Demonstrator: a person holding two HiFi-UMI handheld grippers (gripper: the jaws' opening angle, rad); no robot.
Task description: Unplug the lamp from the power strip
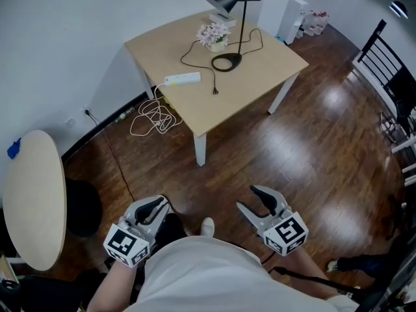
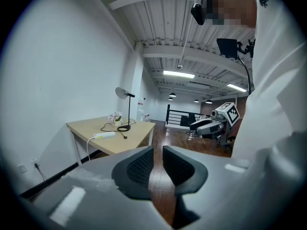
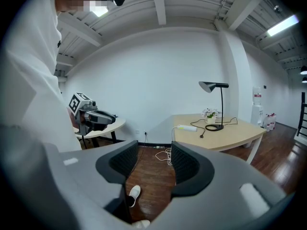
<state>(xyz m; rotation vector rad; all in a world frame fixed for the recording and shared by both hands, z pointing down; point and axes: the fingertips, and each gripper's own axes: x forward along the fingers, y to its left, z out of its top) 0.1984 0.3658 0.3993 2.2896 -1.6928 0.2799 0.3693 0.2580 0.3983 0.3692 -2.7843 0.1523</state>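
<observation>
Lamp (image 1: 224, 2) stands on the table (image 1: 263, 67), its plug (image 1: 214, 91) lying loose near the power strip (image 1: 182, 78) (not in any socket). Well back from the table, left gripper (image 1: 155, 208) shows a narrow gap, right gripper (image 1: 250, 198) gapes wide, both empty.

The power strip (image 1: 182, 78) shows sockets too small to tell; its white cable (image 1: 148, 117) partly disappears under the table (image 1: 273, 64).

The floor (image 1: 312, 148) is glossy dark wood, the table (image 1: 273, 62) matt pale wood, the lamp (image 1: 224, 4) seemingly matt black metal.
</observation>
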